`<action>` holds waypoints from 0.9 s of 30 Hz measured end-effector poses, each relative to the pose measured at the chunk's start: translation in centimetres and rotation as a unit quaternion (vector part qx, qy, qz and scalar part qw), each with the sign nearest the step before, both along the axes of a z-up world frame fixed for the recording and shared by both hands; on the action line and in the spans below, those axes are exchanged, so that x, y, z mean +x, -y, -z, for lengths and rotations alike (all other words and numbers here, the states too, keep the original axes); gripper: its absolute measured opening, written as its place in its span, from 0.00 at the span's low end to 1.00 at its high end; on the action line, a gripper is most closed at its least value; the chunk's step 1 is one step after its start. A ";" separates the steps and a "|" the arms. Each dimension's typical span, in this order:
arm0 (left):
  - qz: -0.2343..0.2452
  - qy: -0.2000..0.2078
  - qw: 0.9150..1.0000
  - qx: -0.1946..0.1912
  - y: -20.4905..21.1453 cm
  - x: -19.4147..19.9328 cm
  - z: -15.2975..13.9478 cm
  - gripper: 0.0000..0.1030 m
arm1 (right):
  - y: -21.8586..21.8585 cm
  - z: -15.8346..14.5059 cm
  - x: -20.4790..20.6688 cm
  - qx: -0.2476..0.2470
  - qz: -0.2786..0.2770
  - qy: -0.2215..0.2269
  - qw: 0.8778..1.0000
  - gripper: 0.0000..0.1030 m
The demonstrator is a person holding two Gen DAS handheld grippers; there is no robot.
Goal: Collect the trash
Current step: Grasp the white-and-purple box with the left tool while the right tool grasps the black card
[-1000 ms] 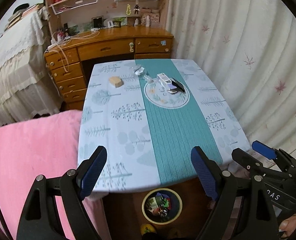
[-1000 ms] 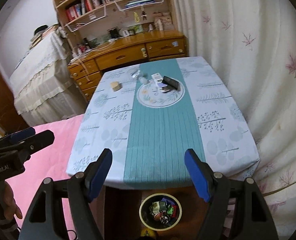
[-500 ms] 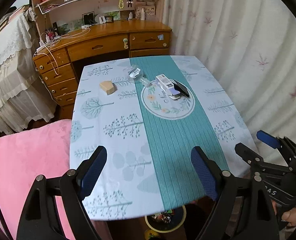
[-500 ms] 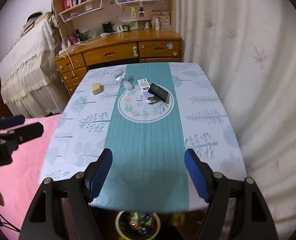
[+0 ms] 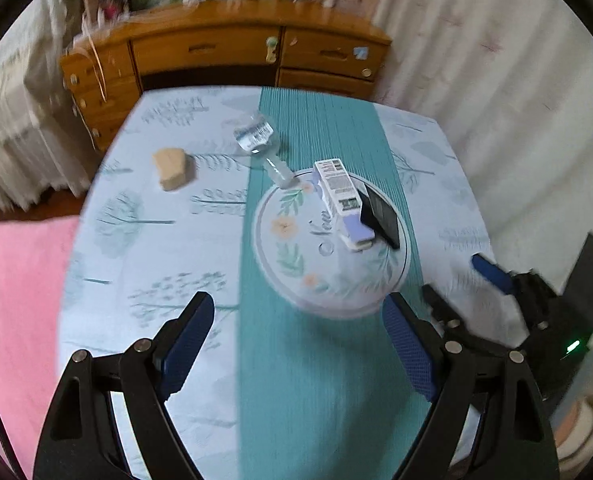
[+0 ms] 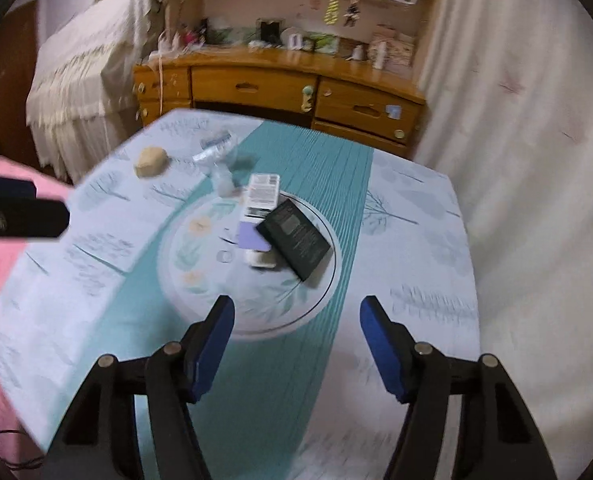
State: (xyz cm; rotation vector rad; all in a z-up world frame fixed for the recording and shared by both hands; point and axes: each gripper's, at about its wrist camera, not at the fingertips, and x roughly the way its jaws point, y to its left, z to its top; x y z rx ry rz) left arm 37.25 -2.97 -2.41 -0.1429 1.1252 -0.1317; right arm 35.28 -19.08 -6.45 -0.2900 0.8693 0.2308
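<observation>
We hold the left gripper [image 5: 298, 340] and right gripper [image 6: 294, 344] over bare tablecloth [image 6: 412, 248], jaws apart; the right's have just been closing on nothing. At twelve o'clock lies the trash: two boxes, white [image 5: 338, 190] and black [image 6: 294, 240], one crumpled bottle [image 5: 260, 142], one tan lump [image 5: 171, 168].

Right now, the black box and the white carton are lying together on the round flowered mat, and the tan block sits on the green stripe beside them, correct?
Not quite. The tan block lies off the green stripe, on the pale tree-printed part of the cloth, as the left wrist view shows. The black box and white carton do lie together on the round flowered mat.
</observation>
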 end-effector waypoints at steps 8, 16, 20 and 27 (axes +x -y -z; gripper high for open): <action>-0.033 -0.047 0.998 0.023 1.1 4.2 5.1 0.82 | -0.8 5.6 4.8 -0.047 -0.054 -0.006 0.997 0.56; -0.041 -0.058 0.997 0.028 0.9 5.8 5.7 0.82 | -1.5 6.8 7.5 -0.039 -0.078 -0.008 0.996 0.43; -0.028 -0.053 0.998 0.029 1.8 6.9 5.4 0.82 | -1.0 6.7 8.7 -0.015 -0.083 -0.028 0.996 0.21; -0.018 -0.057 0.998 0.011 3.7 9.9 5.3 0.82 | 2.2 6.4 10.9 0.066 -0.045 -0.076 0.994 0.09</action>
